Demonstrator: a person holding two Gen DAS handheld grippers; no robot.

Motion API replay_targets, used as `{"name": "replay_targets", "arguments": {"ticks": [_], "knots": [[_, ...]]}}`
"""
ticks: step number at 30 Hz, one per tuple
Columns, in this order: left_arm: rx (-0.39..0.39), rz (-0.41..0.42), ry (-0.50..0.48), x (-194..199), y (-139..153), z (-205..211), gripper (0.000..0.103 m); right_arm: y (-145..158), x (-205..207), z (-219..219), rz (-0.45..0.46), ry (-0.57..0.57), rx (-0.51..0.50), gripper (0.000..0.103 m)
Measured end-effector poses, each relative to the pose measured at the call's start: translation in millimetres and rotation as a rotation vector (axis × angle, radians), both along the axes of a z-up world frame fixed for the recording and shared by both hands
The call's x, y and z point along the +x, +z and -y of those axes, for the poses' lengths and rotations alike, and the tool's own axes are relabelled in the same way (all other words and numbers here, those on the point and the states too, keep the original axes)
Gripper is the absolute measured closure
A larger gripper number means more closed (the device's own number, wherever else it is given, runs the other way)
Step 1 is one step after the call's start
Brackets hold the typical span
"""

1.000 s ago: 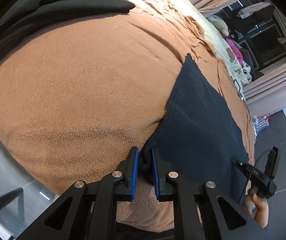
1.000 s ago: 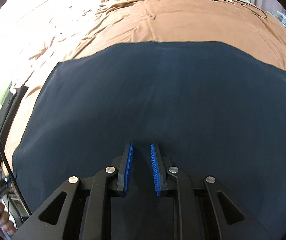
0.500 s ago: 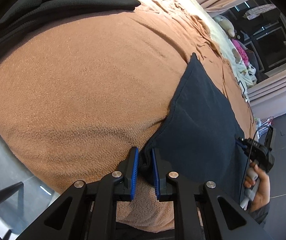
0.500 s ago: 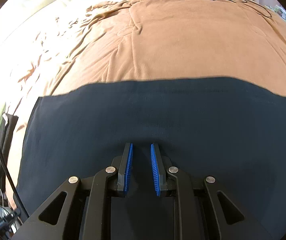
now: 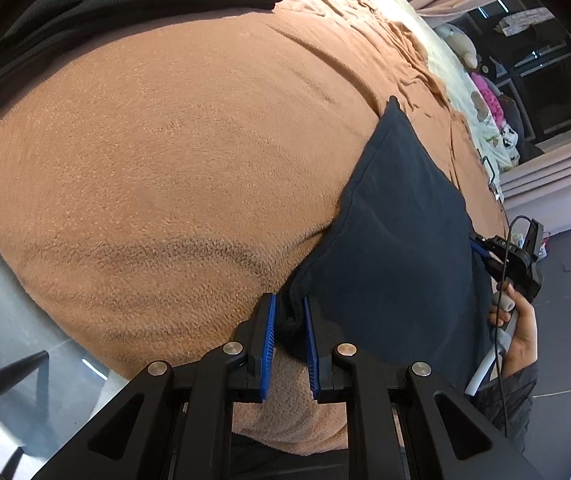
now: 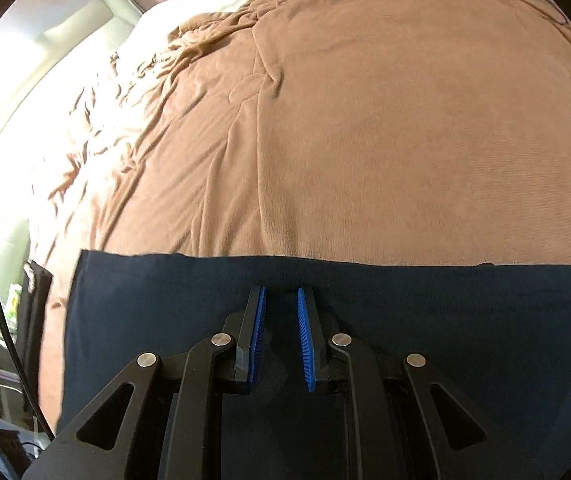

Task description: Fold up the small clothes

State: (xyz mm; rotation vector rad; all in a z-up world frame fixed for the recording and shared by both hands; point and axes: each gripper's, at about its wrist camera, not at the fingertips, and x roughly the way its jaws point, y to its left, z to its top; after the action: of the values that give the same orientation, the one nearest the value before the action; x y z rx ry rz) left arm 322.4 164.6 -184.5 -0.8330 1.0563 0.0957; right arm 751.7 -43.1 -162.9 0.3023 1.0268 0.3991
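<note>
Bedroom scene, bed covered with one fuzzy tan blanket [image 5: 173, 168], curtains and a dark window at the far side. One dark navy garment [image 5: 397, 240] lies spread flat on the blanket near the bed's front edge. Left claw [image 5: 288, 332] is narrow, pads pinching a bunched corner of the garment. Right claw [image 6: 281, 332] sits over the garment's far edge; its jaws have just been closing further, the gap is narrow, cloth lies beneath them, but a grip on the cloth can't be confirmed from this view. The person's hand [image 5: 515, 320] holds that claw's handle. Garment looks thin, soft, light, limp knit: it will drape and sag between holds, likely cling a bit to the fleece. Best taken at corners or along the hem, both ends kept taut. Also one black folded cloth [image 5: 97, 12] at the bed's far left, well apart from the garment. Count: two claws, one garment in work.
</note>
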Motion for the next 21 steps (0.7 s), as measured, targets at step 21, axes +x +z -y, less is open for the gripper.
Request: {"name": "replay_targets", "arguments": {"ticks": [21], "knots": [[-0.244,0.288,-0.024,-12.9,74.2,7.0,0.096,33.6,-109.7,53.0,0.018,0.002,0.123,0.091]]}}
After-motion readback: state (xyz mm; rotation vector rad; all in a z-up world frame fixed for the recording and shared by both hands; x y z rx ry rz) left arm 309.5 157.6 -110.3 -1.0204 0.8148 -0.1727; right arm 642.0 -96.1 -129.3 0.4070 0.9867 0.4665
